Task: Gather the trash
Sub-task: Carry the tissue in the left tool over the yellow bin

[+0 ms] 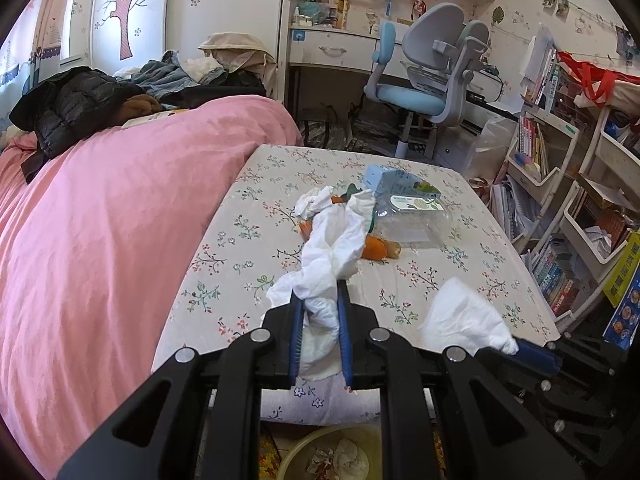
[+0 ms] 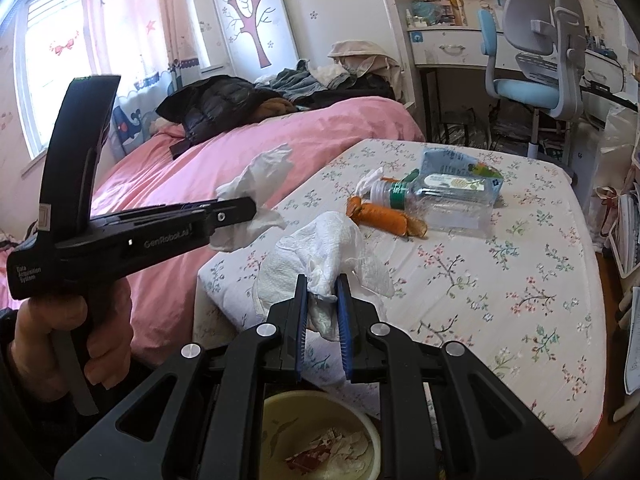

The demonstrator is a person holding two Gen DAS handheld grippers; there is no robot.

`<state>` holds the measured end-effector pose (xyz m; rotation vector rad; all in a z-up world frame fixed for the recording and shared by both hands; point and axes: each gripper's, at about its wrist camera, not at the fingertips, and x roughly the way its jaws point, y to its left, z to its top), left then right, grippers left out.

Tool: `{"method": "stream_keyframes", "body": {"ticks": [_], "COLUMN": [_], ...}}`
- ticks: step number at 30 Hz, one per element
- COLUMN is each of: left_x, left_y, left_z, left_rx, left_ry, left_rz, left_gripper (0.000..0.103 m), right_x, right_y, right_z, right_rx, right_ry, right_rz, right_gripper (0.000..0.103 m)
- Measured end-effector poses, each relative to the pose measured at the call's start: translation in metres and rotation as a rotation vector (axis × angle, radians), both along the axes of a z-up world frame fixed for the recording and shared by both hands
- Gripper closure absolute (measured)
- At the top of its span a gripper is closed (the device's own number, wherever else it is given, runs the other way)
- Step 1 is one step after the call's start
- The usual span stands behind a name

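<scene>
Trash is gathered mostly on the flower-patterned desk [image 2: 500, 280], and two pieces of it hang in the tongs at the desk's near edge. The left tongs [image 1: 320, 300] are pressed together on a long crumpled white tissue [image 1: 332, 248] that trails up from between the blue pads above the desk top. The right tongs [image 2: 322, 284] are likewise clamped on a second wad of white tissue [image 2: 320, 248], held just above the desk's near corner. In the right wrist view a hand [image 2: 68, 336] grips the handle of the left tool, whose tissue shows at its tip toward the pink bed [image 2: 240, 140] beside the desk. Farther back on the desk lie a clear plastic bottle [image 2: 444, 208] on its side, an orange peel-like scrap [image 2: 384, 216] touching it, a small white tissue [image 2: 368, 180] near the bottle's neck, and a blue packet [image 2: 448, 164] behind the bottle. Below the desk's near edge, on the floor, stands a pale yellow basin [image 2: 280, 412]; inside it lie crumpled paper and torn scraps, one of them reddish. A blue and grey chair [image 2: 536, 60] stands beyond the desk's far edge.
</scene>
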<state>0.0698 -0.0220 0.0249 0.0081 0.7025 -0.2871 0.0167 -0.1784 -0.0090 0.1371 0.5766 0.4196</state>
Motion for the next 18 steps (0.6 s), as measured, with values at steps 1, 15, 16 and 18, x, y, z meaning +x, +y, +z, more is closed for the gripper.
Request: {"method": "stream_keyframes", "body": {"ticks": [1, 15, 16, 18], "left_x": [0.000, -0.014, -0.015, -0.017], "left_y": [0.000, -0.001, -0.001, -0.001], "left_z": [0.000, -0.007, -0.008, -0.009], "left_rx": [-0.001, -0.005, -0.006, -0.006], "left_ry": [0.003, 0.026, 0.029, 0.033], "left_rz": [-0.001, -0.014, -0.015, -0.016], "left_gripper": [0.087, 0.087, 0.087, 0.087], "right_x": [-0.001, -0.028, -0.029, -0.032], "right_y": [0.002, 0.035, 0.037, 0.039], "right_z": [-0.001, -0.028, -0.030, -0.034], "right_rx": [-0.001, -0.038, -0.040, -0.040], "right_ry": [0.005, 0.093, 0.099, 0.118], "right_rz": [0.005, 0.099, 0.101, 0.107], "right_gripper": [0.090, 0.090, 0.090, 0.090]}}
